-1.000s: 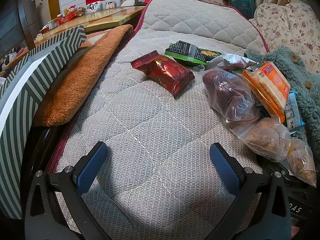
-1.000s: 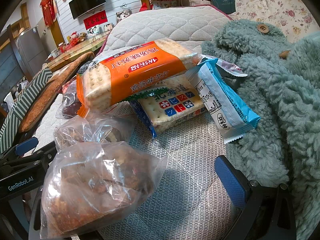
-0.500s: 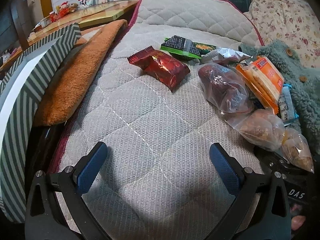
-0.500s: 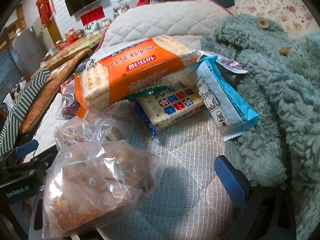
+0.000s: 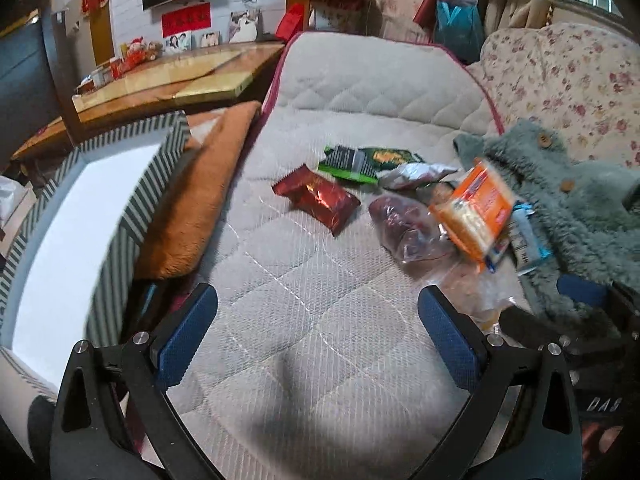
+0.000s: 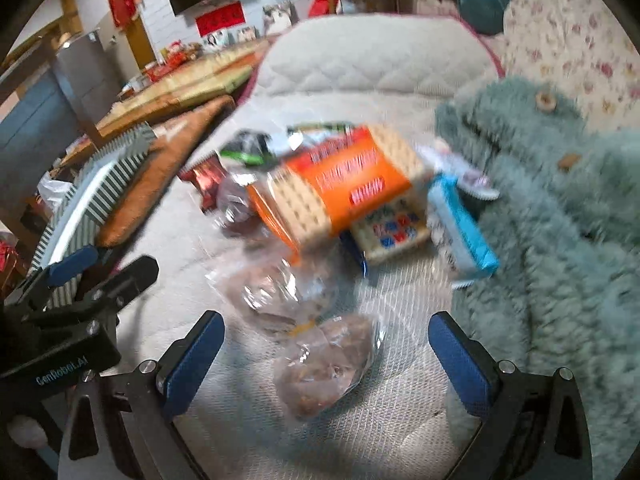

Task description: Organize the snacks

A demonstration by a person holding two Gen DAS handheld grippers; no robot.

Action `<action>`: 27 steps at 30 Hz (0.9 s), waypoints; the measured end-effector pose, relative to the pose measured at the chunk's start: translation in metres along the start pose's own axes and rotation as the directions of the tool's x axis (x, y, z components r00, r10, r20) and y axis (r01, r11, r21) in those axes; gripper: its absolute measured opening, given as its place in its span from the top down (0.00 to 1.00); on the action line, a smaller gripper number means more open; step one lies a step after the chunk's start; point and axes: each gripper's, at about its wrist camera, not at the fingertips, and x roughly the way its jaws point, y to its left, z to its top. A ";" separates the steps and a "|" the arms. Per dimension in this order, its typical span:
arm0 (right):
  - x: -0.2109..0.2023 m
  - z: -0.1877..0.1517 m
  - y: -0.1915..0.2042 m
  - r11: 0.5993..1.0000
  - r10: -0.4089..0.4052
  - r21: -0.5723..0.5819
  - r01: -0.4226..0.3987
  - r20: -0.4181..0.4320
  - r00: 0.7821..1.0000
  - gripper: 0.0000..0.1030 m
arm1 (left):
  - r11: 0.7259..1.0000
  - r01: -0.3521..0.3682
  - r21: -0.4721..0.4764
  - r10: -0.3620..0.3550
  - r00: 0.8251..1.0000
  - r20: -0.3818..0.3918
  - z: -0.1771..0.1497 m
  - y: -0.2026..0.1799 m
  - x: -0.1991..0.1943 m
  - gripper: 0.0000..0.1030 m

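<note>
Snacks lie on a grey quilted mattress [image 5: 304, 304]. A red foil packet [image 5: 316, 198] and a green packet [image 5: 366, 162] sit at mid-bed. To their right lie a clear bag of dark red fruit [image 5: 404, 226] and an orange cracker pack [image 5: 474, 210]. My left gripper [image 5: 316, 328] is open over bare quilt, holding nothing. My right gripper [image 6: 326, 360] is open above a clear bag of brown pieces [image 6: 324, 368]. Beyond that bag are the orange cracker pack [image 6: 344, 184], a blue-edged cracker pack [image 6: 392, 232] and a light blue packet [image 6: 464, 232].
A striped open box [image 5: 80, 216] with a white inside stands off the bed's left edge, next to a brown plush cushion [image 5: 200, 188]. A teal fleece garment [image 5: 576, 216] covers the bed's right side. A wooden table [image 5: 168, 84] stands behind.
Both grippers have pulled back and risen, so more of the room and bed shows. The clear bag that filled the right view's lower left now sits between the right fingers. The snacks have not moved.
</note>
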 end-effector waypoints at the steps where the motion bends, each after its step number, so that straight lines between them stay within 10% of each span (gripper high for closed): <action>1: -0.005 0.001 0.001 1.000 0.002 -0.002 -0.002 0.013 1.000 0.01 | 1.000 0.001 -0.001 -0.001 1.000 0.002 0.000 0.000 -0.004 0.02; 27: -0.046 0.019 0.022 0.994 -0.011 -0.106 0.024 0.122 0.992 0.01 | 0.999 -0.042 -0.011 0.042 0.999 0.000 0.008 0.002 -0.029 0.02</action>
